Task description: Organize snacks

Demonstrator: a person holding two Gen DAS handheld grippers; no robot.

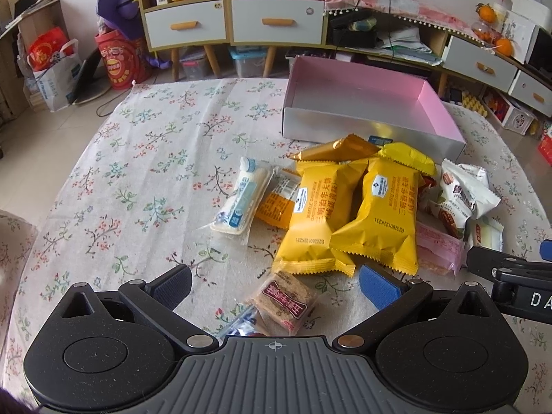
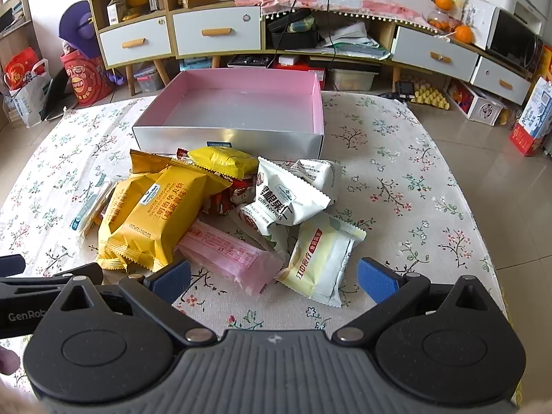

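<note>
A pile of snack packets lies on the floral tablecloth in front of an empty silver box with a pink inside [image 1: 365, 103] [image 2: 234, 103]. Large yellow packets [image 1: 376, 217] [image 2: 155, 217] fill the middle. A white-and-blue packet [image 1: 241, 196] lies left, a brown biscuit packet [image 1: 286, 300] nearest. White nut packets [image 2: 286, 196], a pink packet [image 2: 227, 255] and a pale green packet [image 2: 321, 262] lie right. My left gripper [image 1: 276, 286] is open over the brown packet. My right gripper [image 2: 274, 277] is open around the pink and pale green packets' near ends.
The round table's edge [image 2: 483, 227] curves close on the right, tiled floor beyond. Cabinets with drawers [image 2: 214, 31], bags [image 1: 51, 69] and boxes stand behind the table. The right gripper's body [image 1: 510, 276] shows at the left view's right edge. Bare cloth [image 1: 138, 172] lies left of the pile.
</note>
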